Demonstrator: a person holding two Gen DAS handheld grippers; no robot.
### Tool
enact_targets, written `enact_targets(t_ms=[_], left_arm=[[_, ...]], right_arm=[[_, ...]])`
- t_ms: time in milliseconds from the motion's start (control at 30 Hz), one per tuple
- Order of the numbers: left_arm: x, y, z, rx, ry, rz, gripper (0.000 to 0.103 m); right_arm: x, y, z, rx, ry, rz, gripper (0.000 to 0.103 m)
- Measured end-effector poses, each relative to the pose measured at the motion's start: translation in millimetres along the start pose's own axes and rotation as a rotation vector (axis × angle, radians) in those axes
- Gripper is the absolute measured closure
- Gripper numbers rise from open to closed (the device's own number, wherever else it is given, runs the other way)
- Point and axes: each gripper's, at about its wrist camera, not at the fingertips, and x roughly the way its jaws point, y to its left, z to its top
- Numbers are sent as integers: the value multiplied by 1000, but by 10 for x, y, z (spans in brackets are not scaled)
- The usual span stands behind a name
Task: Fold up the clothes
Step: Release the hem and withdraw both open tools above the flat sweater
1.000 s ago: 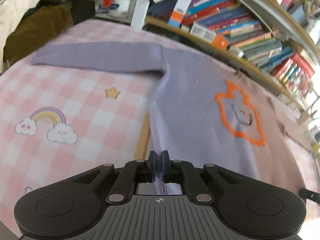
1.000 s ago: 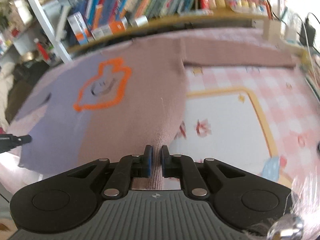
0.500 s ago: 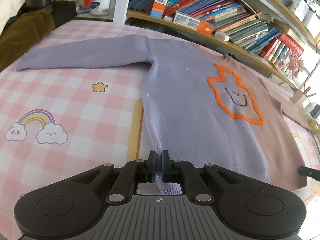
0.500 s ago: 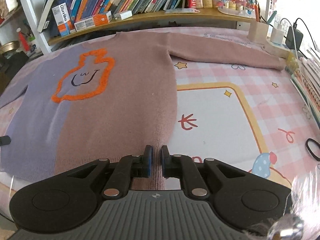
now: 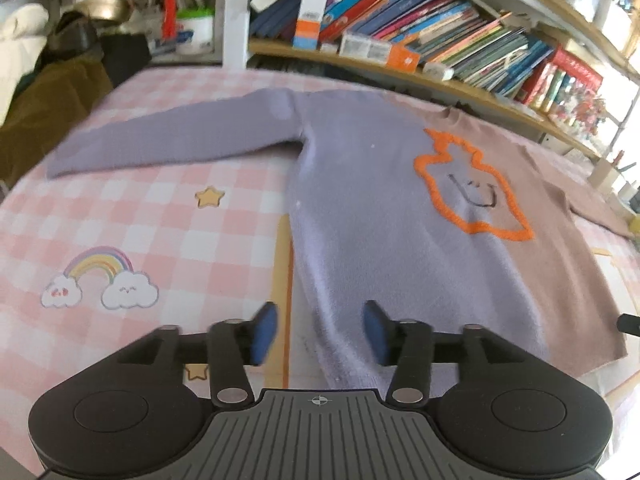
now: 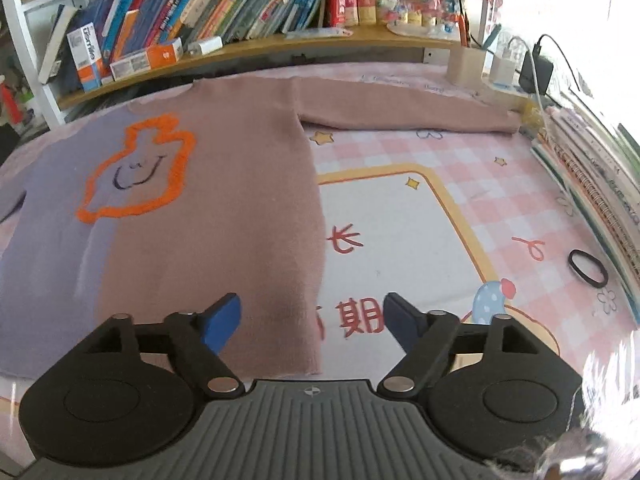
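A two-tone sweater (image 5: 360, 200), lilac on one half and dusty pink on the other, lies flat and face up on the pink checked mat, sleeves spread out. It has an orange outlined figure (image 5: 472, 188) on the chest. My left gripper (image 5: 320, 330) is open and empty over the lilac hem corner. In the right wrist view the sweater (image 6: 224, 208) shows its pink half and sleeve (image 6: 404, 110). My right gripper (image 6: 314, 312) is open and empty over the pink hem corner.
The pink checked mat (image 5: 140, 232) covers the table. Bookshelves (image 6: 224, 12) run along the far edge. Dark clothes (image 5: 48, 96) lie at the far left. Stacked notebooks (image 6: 592, 184) and a black hair tie (image 6: 588, 268) sit at the right edge, with chargers (image 6: 504, 68) beyond.
Both grippers were shut on the sweater's hem corners and have opened, letting go. The sweater now lies flat and still on the mat.
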Motion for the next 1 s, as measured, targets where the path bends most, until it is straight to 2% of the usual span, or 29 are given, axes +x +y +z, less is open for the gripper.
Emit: enact_targets(t_ms=[100, 200, 300, 500, 633, 867, 1000], left_arm=[[-83, -53, 3, 34, -27, -18, 41], [-142, -91, -2, 64, -44, -34, 30], [-150, -45, -30, 68, -43, -27, 24], [-181, -11, -84, 85, -44, 3, 23], [-236, -57, -90, 74, -57, 30, 14], [-343, -144, -86, 41, -88, 78, 13], [-385, -277, -176, 50, -72, 71, 13]], right_arm=[[-112, 134, -11, -15, -26, 6, 17], [-205, 272, -30, -26, -52, 3, 10], [-258, 365, -99, -29, -69, -8, 5], [-347, 457, -317, -15, -71, -50, 4], [-374, 521, -360, -28, -75, -9, 3], [-363, 491, -262, -87, -94, 58, 1], [-345, 374, -260, -84, -90, 73, 0]])
